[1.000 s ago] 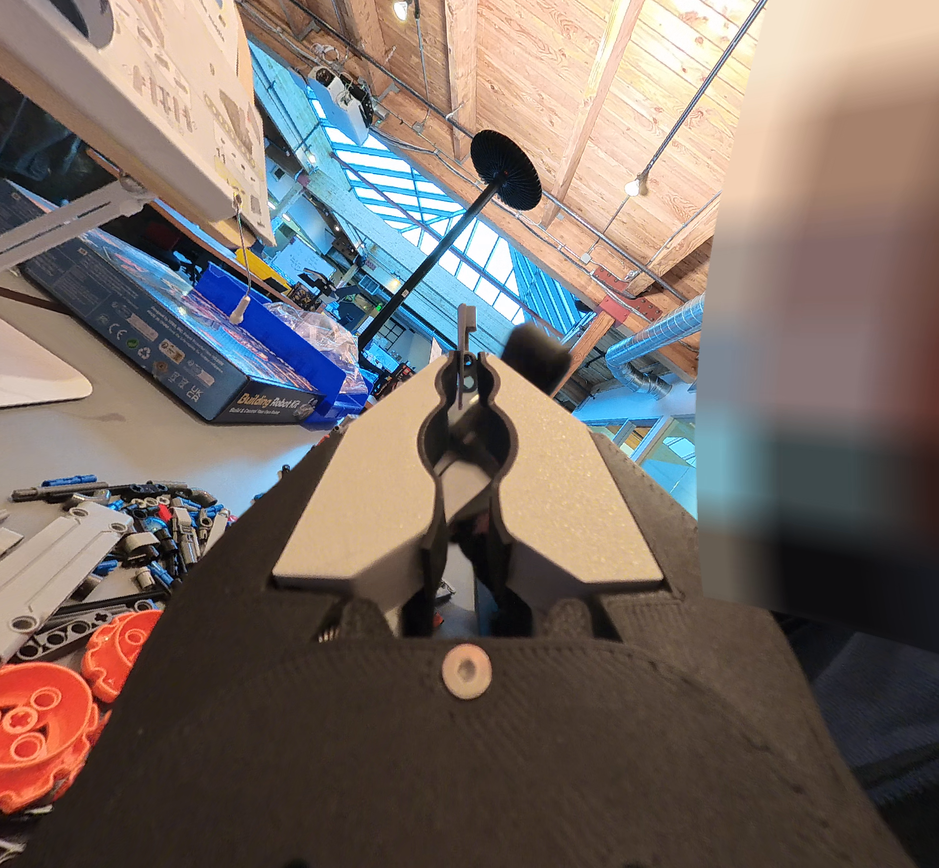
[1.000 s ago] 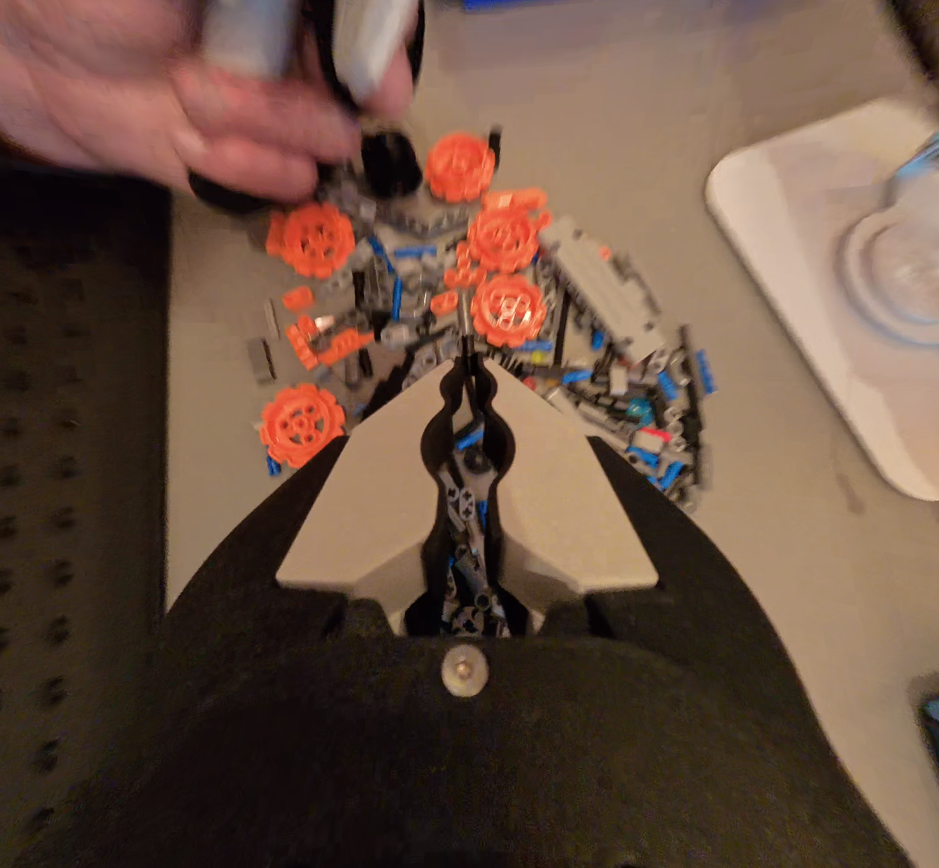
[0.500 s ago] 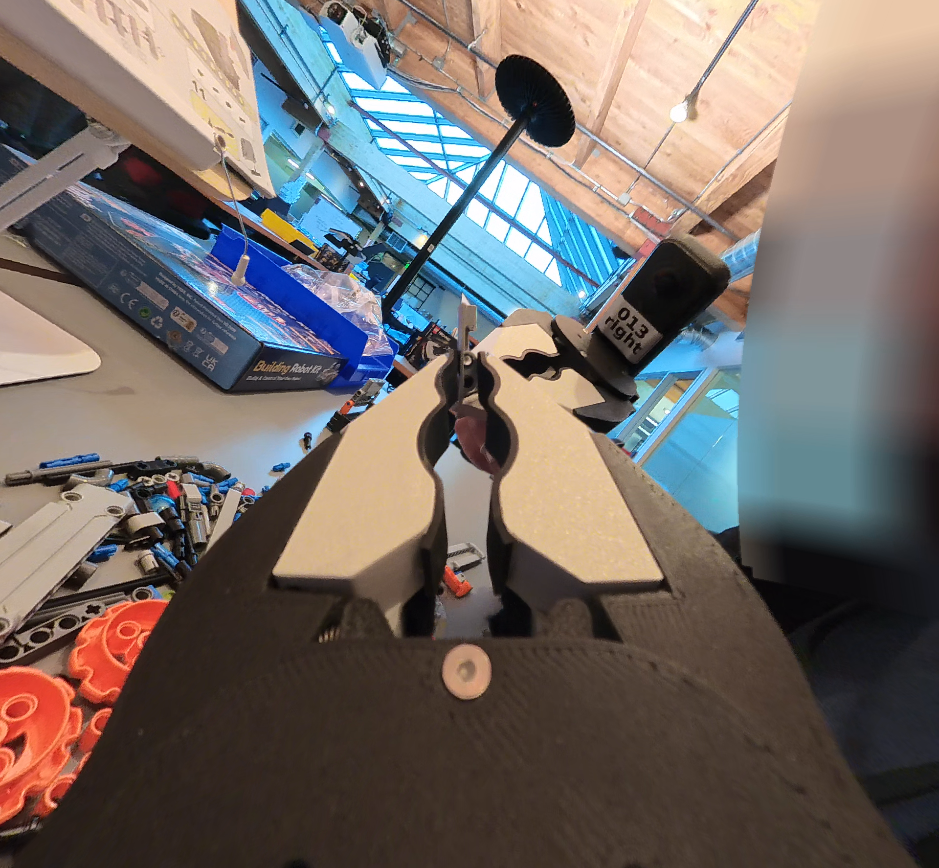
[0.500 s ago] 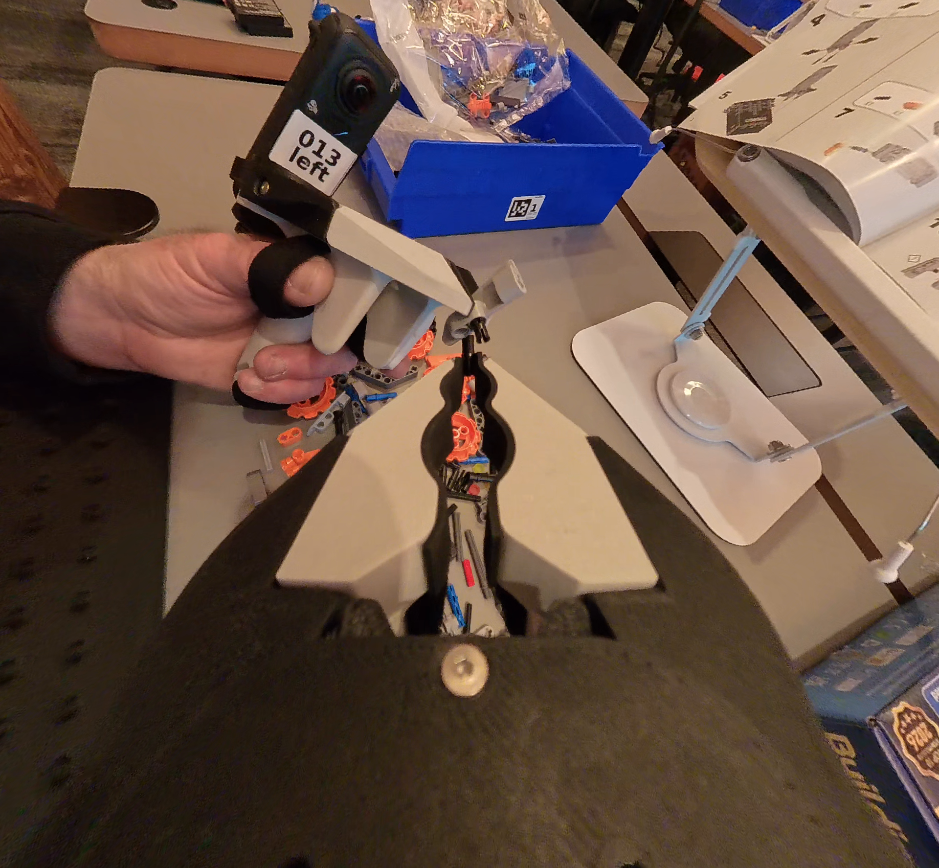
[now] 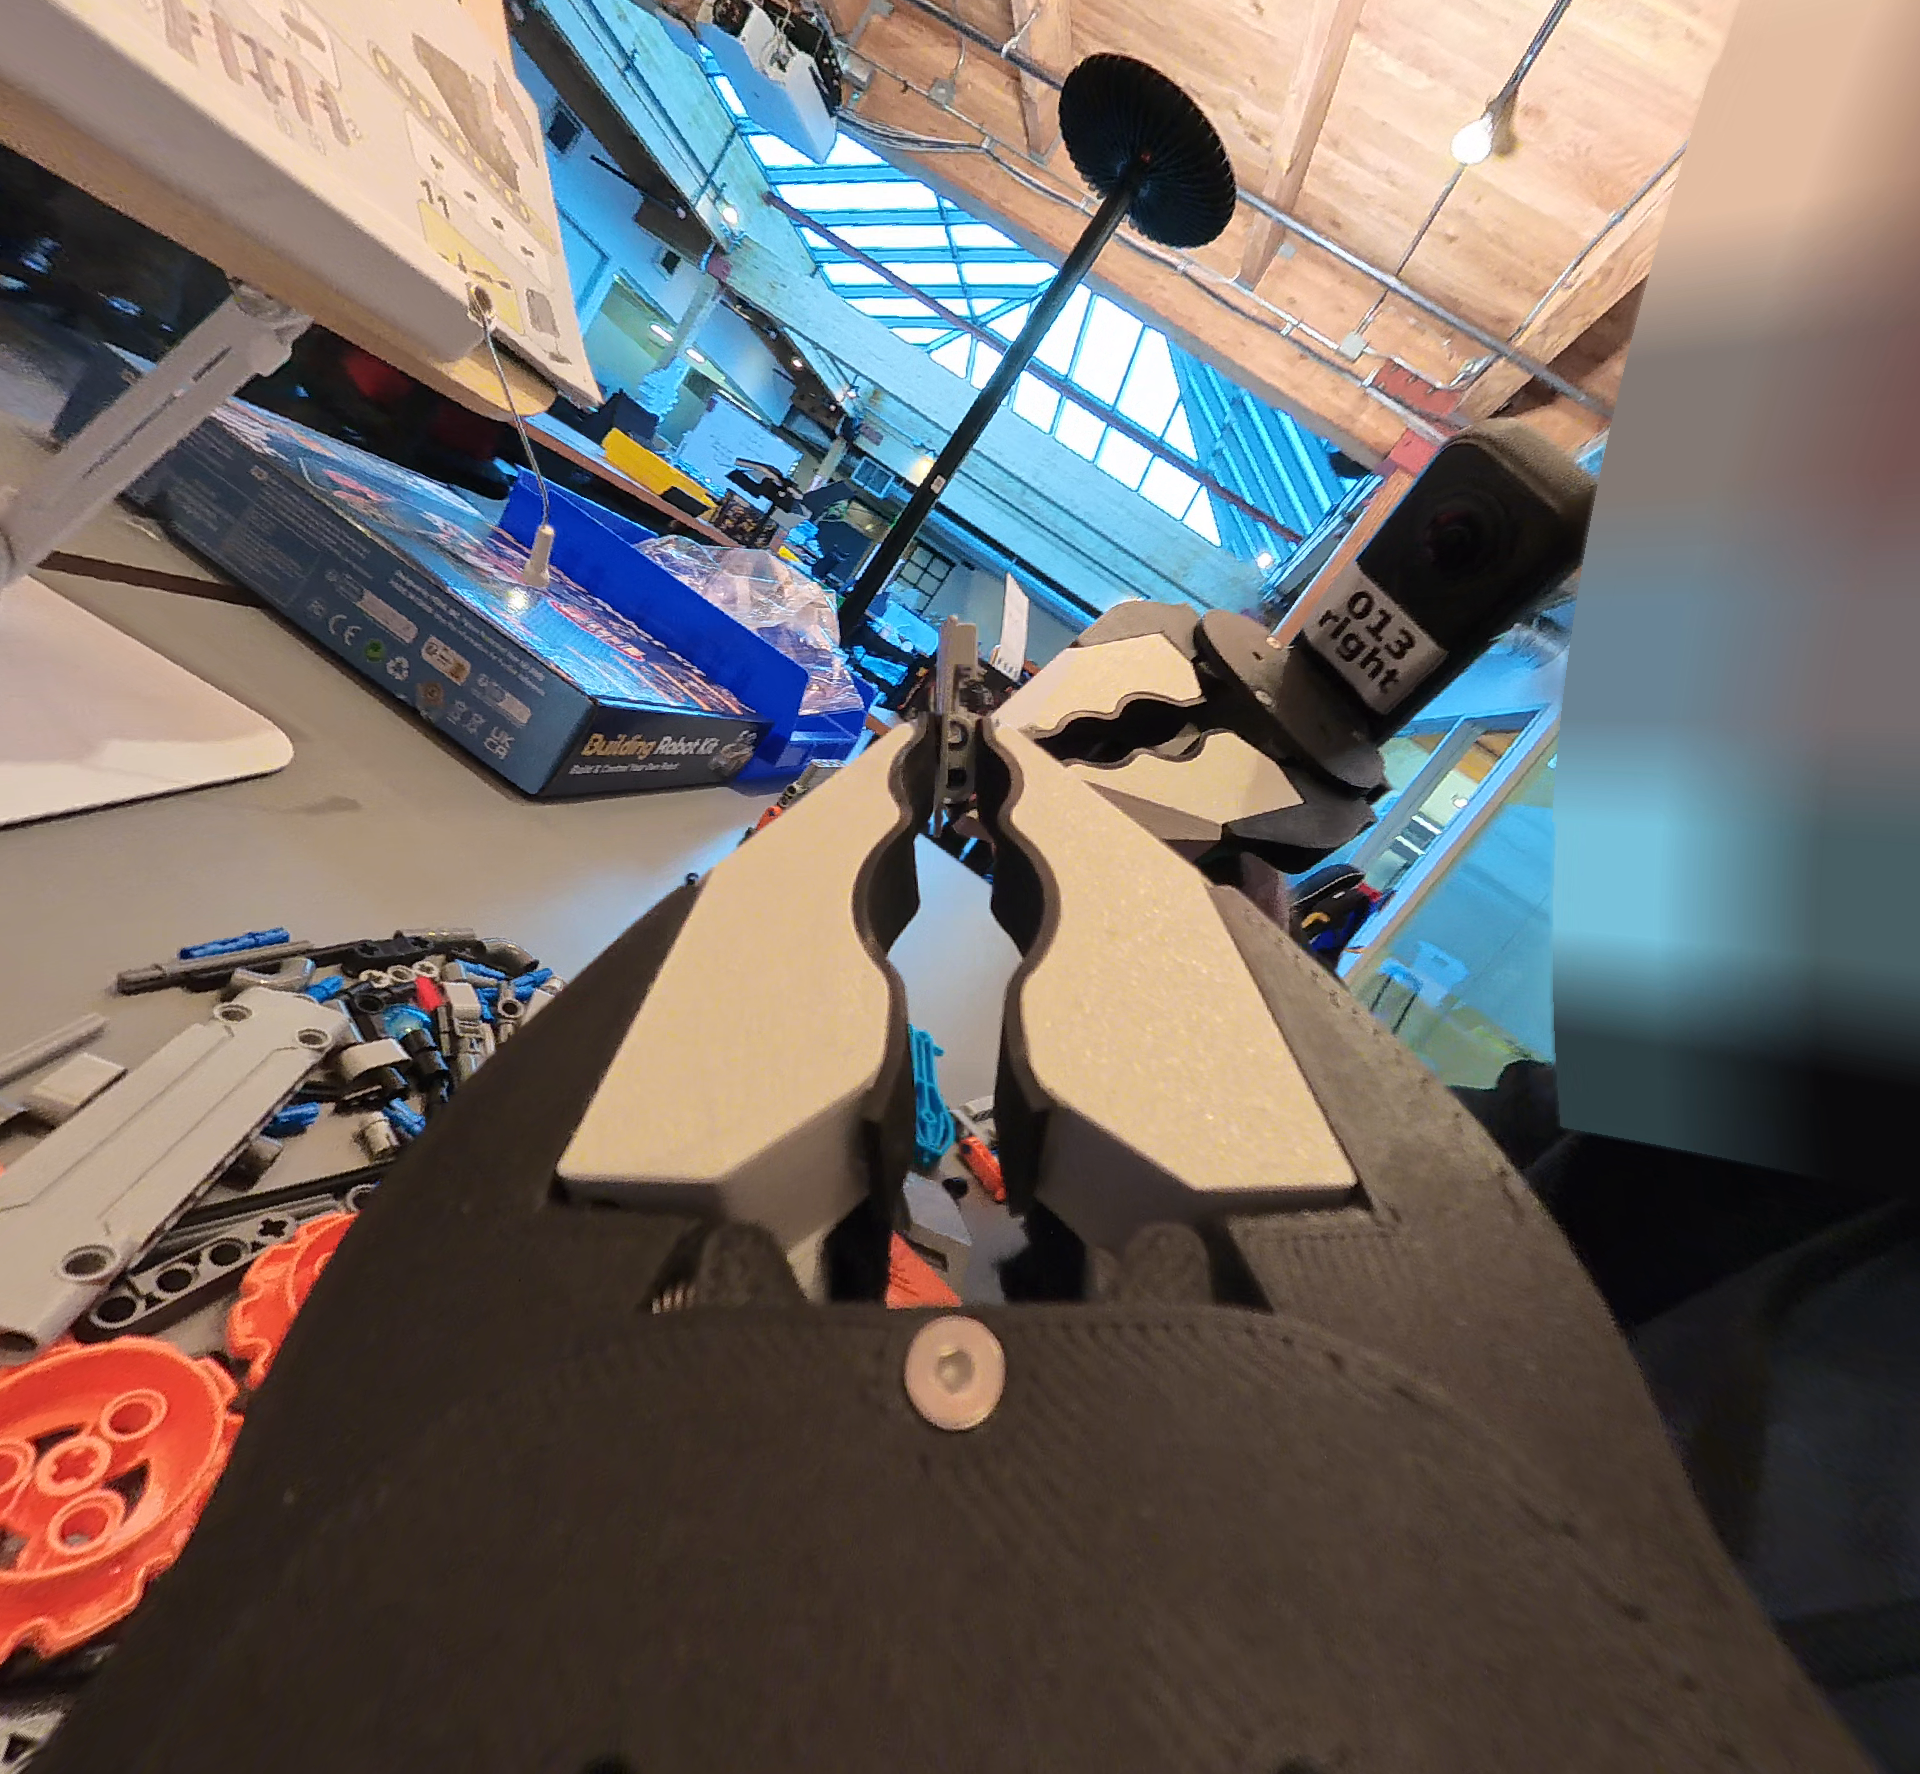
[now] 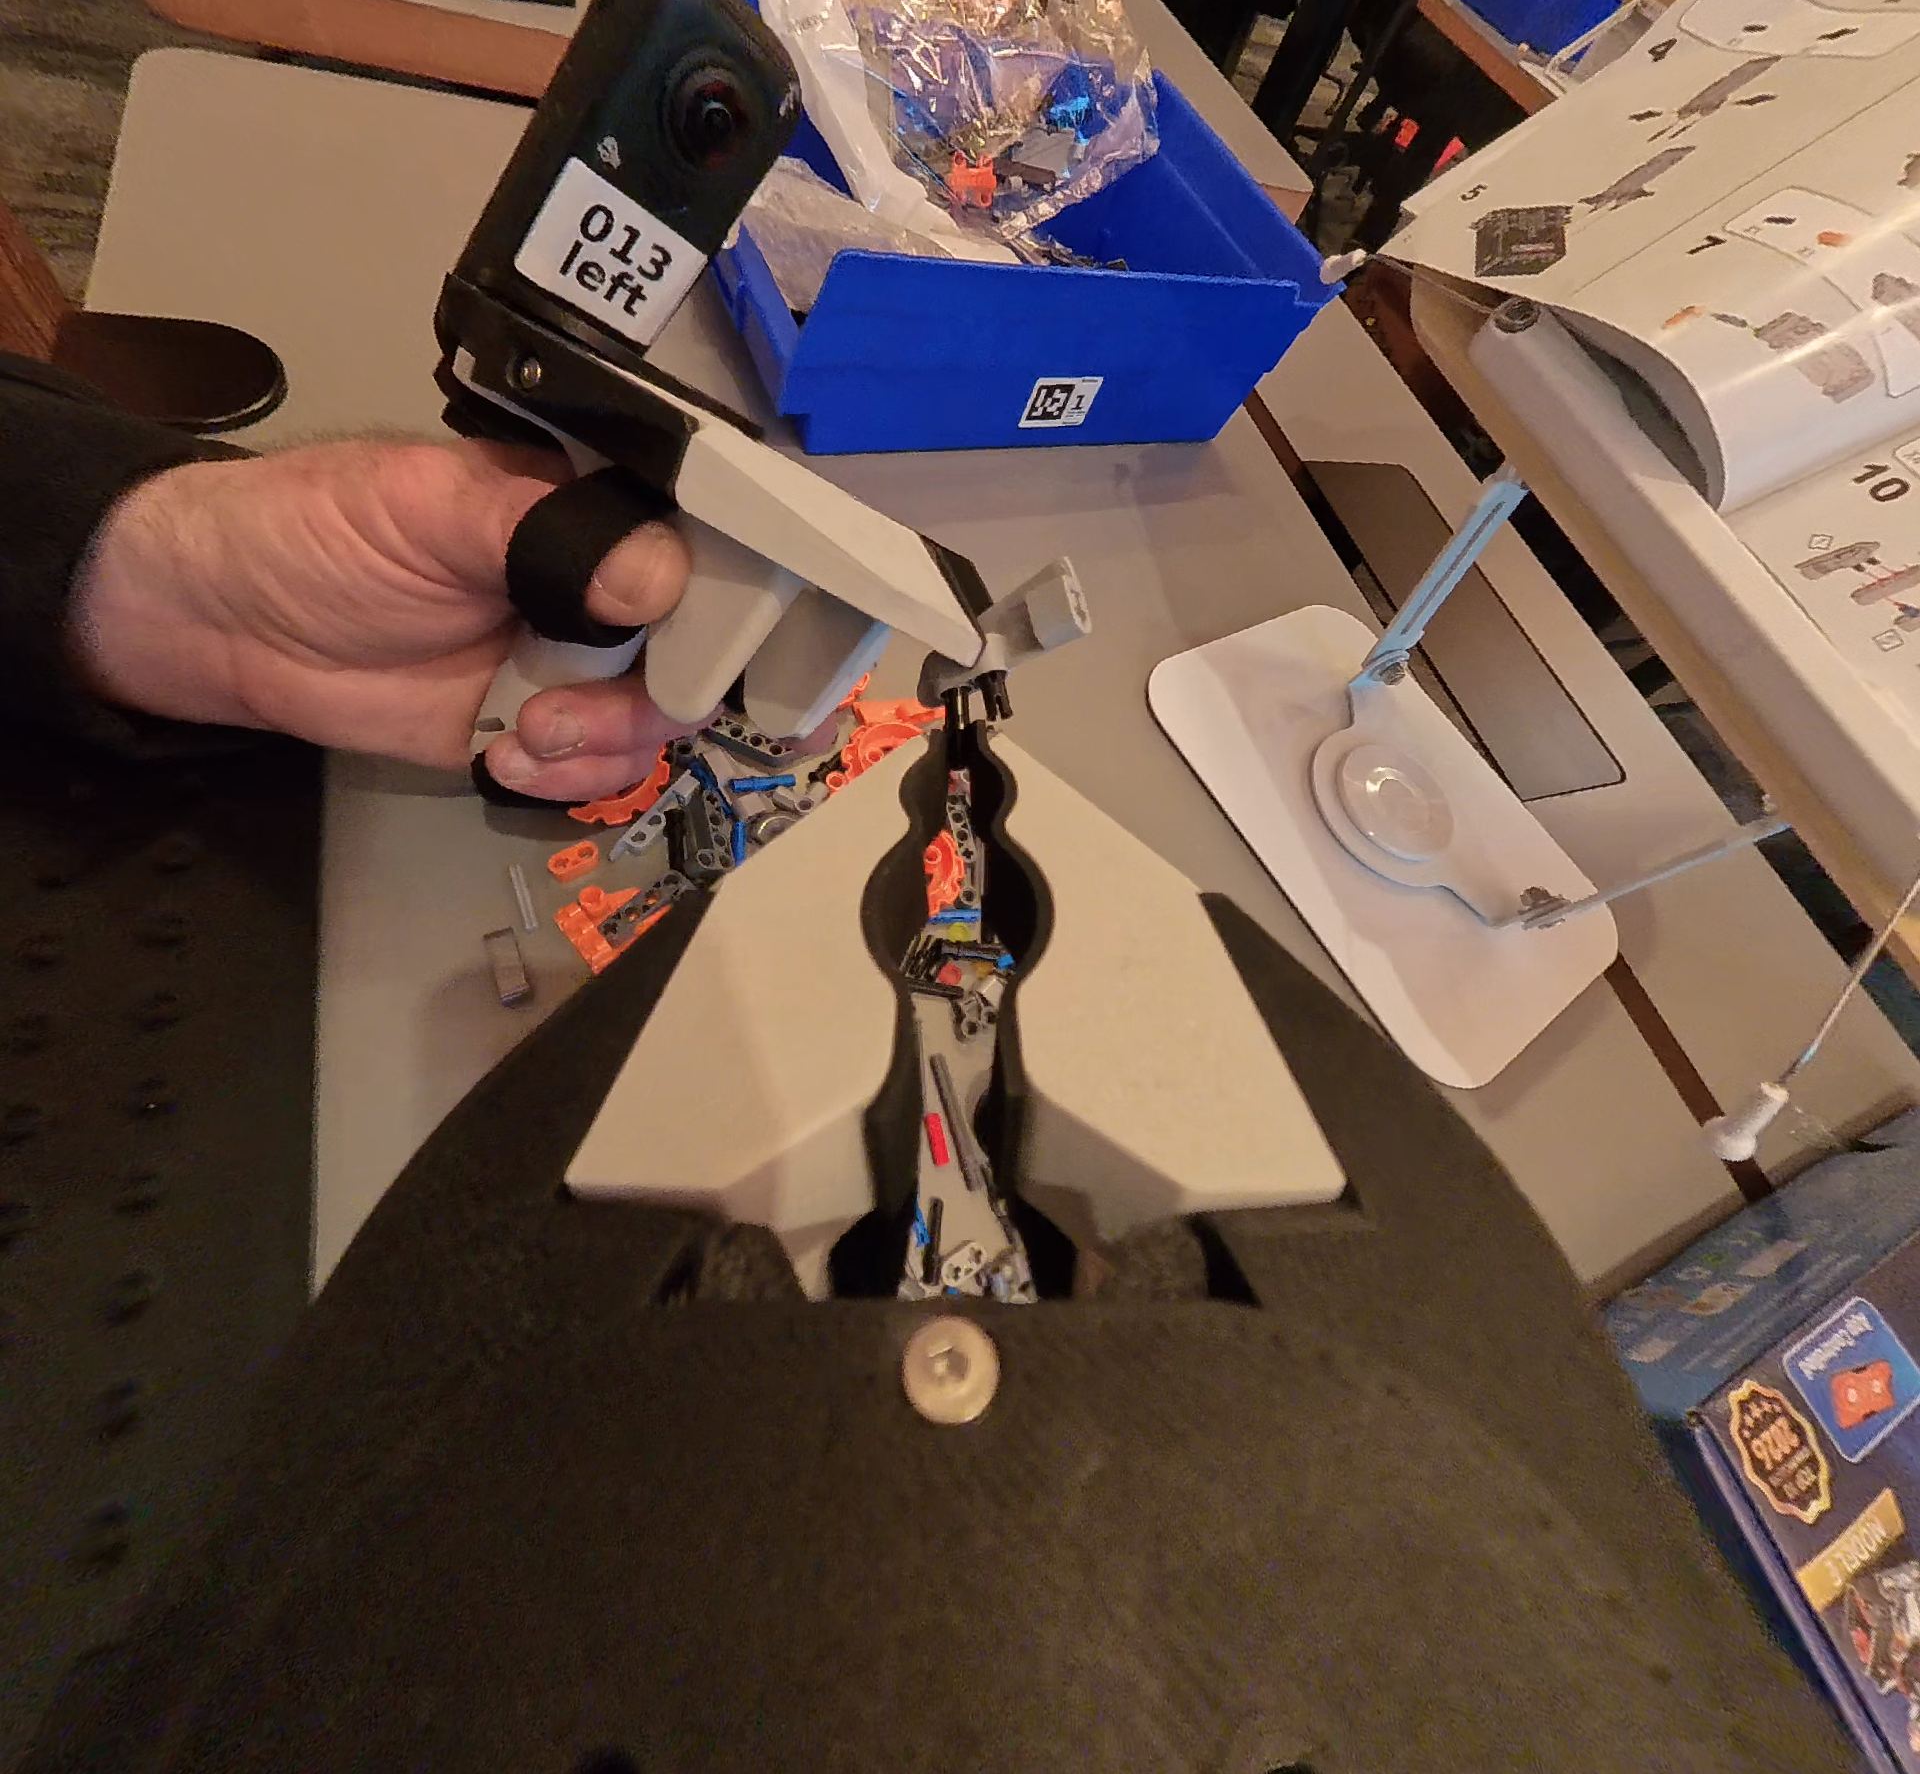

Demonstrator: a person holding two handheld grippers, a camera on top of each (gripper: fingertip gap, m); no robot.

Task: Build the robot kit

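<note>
My left gripper (image 5: 951,750) is shut on a small grey connector piece (image 5: 954,680) and is tilted up above the table. In the right wrist view a hand (image 6: 312,581) holds this left gripper (image 6: 966,649), and the grey piece (image 6: 1039,618) sticks out of its tip. My right gripper (image 6: 961,760) is shut on a small black pin (image 6: 971,701). The pin's top touches the underside of the grey piece. The right gripper (image 5: 1049,737) also shows in the left wrist view, tip to tip with my left one.
A pile of loose grey, black, blue and orange building parts (image 6: 717,810) lies on the grey table below, with orange wheels (image 5: 94,1475). A blue bin (image 6: 1018,342) with plastic bags stands behind. A white stand base (image 6: 1455,945) carries an instruction booklet (image 6: 1714,270). A blue kit box (image 5: 447,644) lies nearby. My left and right fingertips are right by each other.
My right gripper has risen from the parts pile with the black pin and come up to the left gripper's tip. The left gripper has tilted slightly and still holds the grey piece.
</note>
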